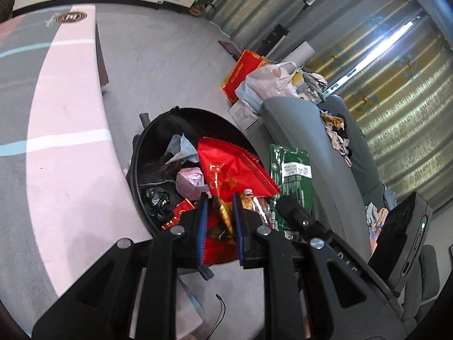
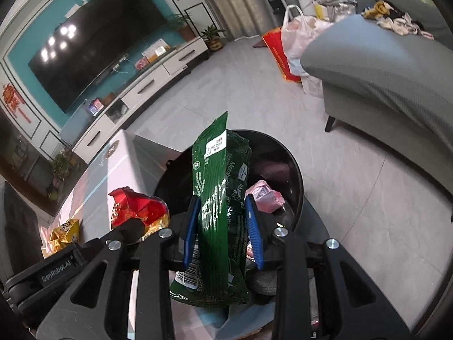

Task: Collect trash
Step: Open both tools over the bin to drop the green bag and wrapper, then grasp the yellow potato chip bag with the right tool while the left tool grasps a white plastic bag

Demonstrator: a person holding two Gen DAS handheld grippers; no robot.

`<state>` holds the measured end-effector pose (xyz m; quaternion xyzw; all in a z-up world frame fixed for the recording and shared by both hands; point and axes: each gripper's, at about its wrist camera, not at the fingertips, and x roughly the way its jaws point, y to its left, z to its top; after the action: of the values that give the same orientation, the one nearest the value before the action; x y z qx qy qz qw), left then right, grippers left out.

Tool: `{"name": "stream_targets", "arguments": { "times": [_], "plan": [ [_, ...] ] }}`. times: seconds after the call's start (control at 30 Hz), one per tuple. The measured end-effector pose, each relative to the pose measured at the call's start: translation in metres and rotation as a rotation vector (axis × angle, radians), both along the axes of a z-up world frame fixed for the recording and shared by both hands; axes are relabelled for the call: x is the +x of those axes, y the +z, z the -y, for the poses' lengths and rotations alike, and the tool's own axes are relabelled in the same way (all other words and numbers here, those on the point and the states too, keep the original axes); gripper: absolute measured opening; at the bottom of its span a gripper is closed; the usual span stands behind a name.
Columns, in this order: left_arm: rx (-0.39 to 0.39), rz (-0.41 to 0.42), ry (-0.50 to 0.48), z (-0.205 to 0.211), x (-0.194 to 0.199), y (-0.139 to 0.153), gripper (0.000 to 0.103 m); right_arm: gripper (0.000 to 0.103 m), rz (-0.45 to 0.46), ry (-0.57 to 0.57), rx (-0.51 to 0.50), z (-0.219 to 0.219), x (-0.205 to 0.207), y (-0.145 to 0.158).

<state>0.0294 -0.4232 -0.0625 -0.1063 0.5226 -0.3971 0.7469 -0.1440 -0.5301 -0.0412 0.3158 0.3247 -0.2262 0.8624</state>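
A black round trash bin (image 1: 147,138) stands on the floor and holds several wrappers, a pink packet (image 1: 189,181) among them. My left gripper (image 1: 220,198) is shut on a red and gold snack wrapper (image 1: 226,167), held over the bin's near rim. My right gripper (image 2: 222,206) is shut on a green snack bag (image 2: 220,187), held upright over the same bin (image 2: 294,170). The green bag (image 1: 291,175) also shows in the left wrist view at the right. The red wrapper (image 2: 136,206) shows at the left in the right wrist view.
A pink and grey table (image 1: 70,141) is left of the bin, with a gold wrapper (image 2: 63,232) on it. A grey sofa (image 2: 382,70) with clothes stands to the right. Plastic bags (image 1: 269,82) and a red bag (image 1: 243,73) sit on the floor beyond. A TV cabinet (image 2: 141,90) lines the far wall.
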Motion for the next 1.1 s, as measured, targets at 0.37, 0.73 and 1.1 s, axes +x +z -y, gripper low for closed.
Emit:
{"name": "stream_targets", "arguments": {
  "times": [0.37,0.73,1.1],
  "plan": [
    [0.080,-0.019,-0.029,0.024,0.008,-0.031,0.034,0.036,-0.063,-0.038,0.038,0.011,0.015,-0.025],
    [0.040,0.036,0.064,-0.030,0.016,0.005,0.085,0.071,-0.030,-0.057,0.026,-0.004,0.014,-0.006],
    [0.112,0.194,0.418,-0.218,0.040,0.072,0.096,0.094,0.059,0.144,-0.062,-0.099,0.066,0.048]
  ]
}}
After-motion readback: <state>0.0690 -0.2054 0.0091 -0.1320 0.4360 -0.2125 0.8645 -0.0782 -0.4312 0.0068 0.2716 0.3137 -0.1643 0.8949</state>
